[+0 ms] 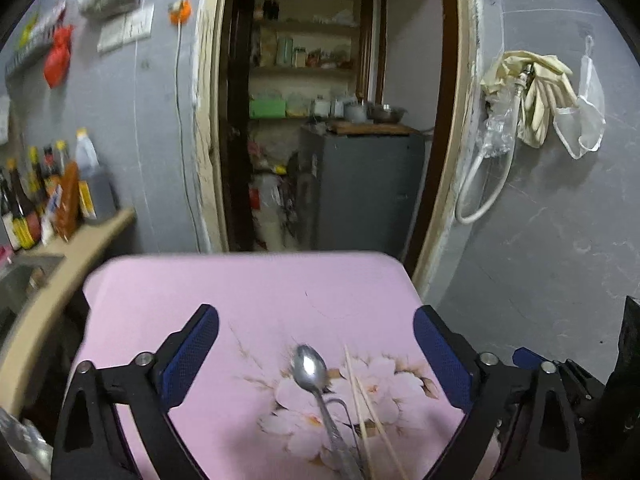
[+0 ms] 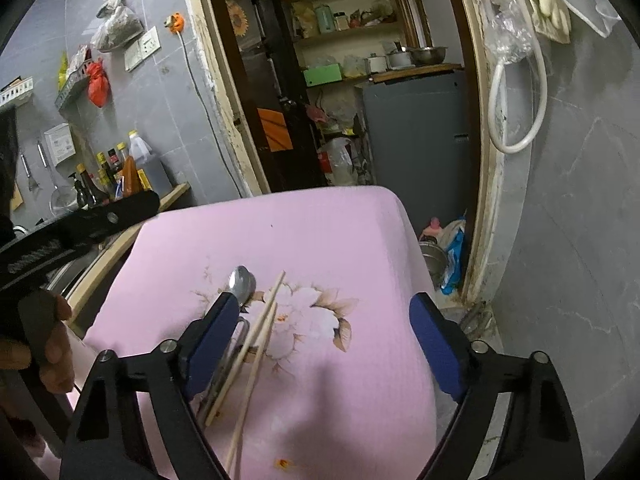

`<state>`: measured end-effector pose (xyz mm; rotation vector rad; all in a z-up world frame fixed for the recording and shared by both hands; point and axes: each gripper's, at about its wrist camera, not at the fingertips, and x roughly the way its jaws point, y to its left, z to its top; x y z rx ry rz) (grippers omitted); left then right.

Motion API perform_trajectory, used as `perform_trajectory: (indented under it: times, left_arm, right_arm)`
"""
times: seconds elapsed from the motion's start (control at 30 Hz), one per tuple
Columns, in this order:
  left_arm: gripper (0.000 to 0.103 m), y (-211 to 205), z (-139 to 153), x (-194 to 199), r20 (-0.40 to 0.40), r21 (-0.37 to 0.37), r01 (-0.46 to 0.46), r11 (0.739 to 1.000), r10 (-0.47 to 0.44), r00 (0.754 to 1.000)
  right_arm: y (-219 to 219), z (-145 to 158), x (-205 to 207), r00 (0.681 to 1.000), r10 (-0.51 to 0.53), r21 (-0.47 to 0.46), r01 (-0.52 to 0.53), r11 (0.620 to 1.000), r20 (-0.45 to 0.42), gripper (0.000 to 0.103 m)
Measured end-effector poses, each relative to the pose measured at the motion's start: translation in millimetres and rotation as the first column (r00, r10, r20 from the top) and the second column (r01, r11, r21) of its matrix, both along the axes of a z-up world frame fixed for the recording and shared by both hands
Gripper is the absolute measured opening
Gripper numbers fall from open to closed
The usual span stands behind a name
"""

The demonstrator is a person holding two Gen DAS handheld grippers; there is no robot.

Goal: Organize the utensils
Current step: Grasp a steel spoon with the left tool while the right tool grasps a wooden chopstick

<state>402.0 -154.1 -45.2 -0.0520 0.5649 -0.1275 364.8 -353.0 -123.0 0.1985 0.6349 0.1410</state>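
while both tools hang above the pink cloth (image 1: pixel 248 292), neither one grips anything. the left gripper (image 1: pixel 316 354) has its blue fingers (image 1: pixel 192 354) spread wide, and the spoon (image 1: pixel 310 370) and chopsticks (image 1: pixel 362 396) lie on the cloth in the gap between them, untouched. the right gripper (image 2: pixel 326 346) is spread just as wide; its left finger (image 2: pixel 212 340) sits in front of the spoon (image 2: pixel 242 282), hiding most of the handle, so only the bowl shows above the pad.

the spoon lies bowl up on the printed flower (image 1: pixel 360 380), its handle running toward the camera and cut off at the bottom edge of the left view. just beside it are the two chopsticks, close together and crossing low down; their near ends are also cut off in the left view. in the right view the chopsticks (image 2: pixel 256 336) slant from beside the spoon bowl down to the lower edge. a thin curved metal piece lies under the spoon handle, too blurred to name.

at the left edge of the right view, a hand (image 2: pixel 56 344) holds the left tool's black body, only partly in frame. beyond the cloth, bottles (image 2: pixel 116 172) stand on a counter (image 1: pixel 60 280), blurred in the left view. an open doorway (image 1: pixel 340 120) shows shelves and a grey cabinet (image 1: pixel 360 188). a white hose (image 2: pixel 516 100) and gloves (image 1: pixel 532 92) hang on the grey wall.
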Motion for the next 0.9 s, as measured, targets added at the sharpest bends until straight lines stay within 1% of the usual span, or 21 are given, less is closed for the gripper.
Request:
perform_trajectory:
  times: [0.1, 0.13, 0.17, 0.27, 0.33, 0.37, 0.43, 0.5, 0.53, 0.57, 0.6, 0.63, 0.8, 0.83, 0.87, 0.9]
  left_arm:
    - [0.085, 4.0, -19.1, 11.7, -0.073, -0.04, -0.001, 0.999, -0.002, 0.997]
    - [0.083, 5.6, -25.5, 15.1, -0.096, -0.054, -0.004, 0.999, -0.001, 0.995]
    - [0.082, 8.3, -33.8, 20.3, -0.128, -0.071, -0.009, 0.997, 0.0, 0.992]
    - [0.075, 13.6, -52.3, 30.4, -0.189, -0.097, -0.02, 0.995, 0.001, 0.982]
    - [0.069, 16.4, -65.8, 37.1, -0.234, -0.107, -0.025, 0.994, 0.0, 0.972]
    - [0.068, 17.3, -71.2, 40.1, -0.255, -0.111, -0.028, 0.993, -0.001, 0.967]
    - [0.062, 20.0, -82.2, 46.0, -0.295, -0.122, -0.035, 0.992, -0.003, 0.956]
    - [0.057, 21.7, -92.7, 52.2, -0.329, -0.137, -0.036, 0.99, -0.011, 0.944]
    - [0.054, 22.4, -98.0, 55.5, -0.347, -0.142, -0.035, 0.989, -0.017, 0.938]
    - [0.053, 23.0, -102.7, 58.7, -0.361, -0.147, -0.032, 0.989, -0.023, 0.932]
    - [0.051, 23.8, -105.6, 60.5, -0.37, -0.151, -0.031, 0.988, -0.027, 0.928]
    - [0.048, 25.2, -109.5, 63.4, -0.382, -0.158, -0.031, 0.987, -0.032, 0.924]
    - [0.043, 33.8, -122.3, 73.9, -0.417, -0.187, -0.03, 0.982, -0.052, 0.907]
    - [0.042, 34.4, -124.2, 76.1, -0.421, -0.19, -0.029, 0.981, -0.055, 0.906]
    - [0.042, 35.1, -126.2, 78.7, -0.423, -0.194, -0.026, 0.981, -0.059, 0.904]
    - [0.041, 35.9, -126.6, 80.6, -0.42, -0.198, -0.023, 0.98, -0.064, 0.905]
  right_arm:
    - [0.8, -4.4, 2.9, 1.0, 0.005, 0.014, -0.005, 1.0, -0.015, 0.08]
    - [2.1, -6.0, 4.5, 1.0, 0.01, 0.016, -0.01, 1.0, -0.021, 0.077]
    - [2.6, -7.7, 5.3, 1.0, 0.014, 0.018, -0.013, 1.0, -0.025, 0.075]
    - [9.4, -14.8, 11.8, 0.998, 0.033, 0.028, -0.032, 0.999, -0.047, 0.069]
    - [14.4, -21.4, 17.4, 0.996, 0.049, 0.034, -0.047, 0.998, -0.07, 0.062]
    - [17.3, -24.9, 20.2, 0.995, 0.058, 0.037, -0.055, 0.998, -0.083, 0.06]
    - [23.1, -32.4, 26.2, 0.991, 0.078, 0.041, -0.074, 0.996, -0.109, 0.052]
    - [29.3, -40.4, 33.2, 0.985, 0.101, 0.042, -0.096, 0.995, -0.142, 0.048]
    - [32.9, -44.9, 36.3, 0.981, 0.112, 0.043, -0.107, 0.993, -0.156, 0.044]
    - [36.3, -49.1, 39.6, 0.977, 0.123, 0.045, -0.117, 0.992, -0.171, 0.042]
    - [39.7, -53.1, 42.8, 0.974, 0.135, 0.048, -0.128, 0.991, -0.184, 0.037]
    - [43.0, -56.7, 45.7, 0.97, 0.145, 0.046, -0.138, 0.989, -0.197, 0.035]
    - [59.6, -69.0, 54.5, 0.951, 0.193, 0.037, -0.19, 0.981, -0.244, 0.032]
    - [64.8, -72.3, 56.6, 0.944, 0.201, 0.026, -0.201, 0.979, -0.262, 0.03]
    - [66.6, -74.5, 57.6, 0.941, 0.203, 0.017, -0.206, 0.978, -0.272, 0.026]
    - [71.2, -76.3, 58.9, 0.937, 0.204, -0.001, -0.213, 0.977, -0.282, 0.024]
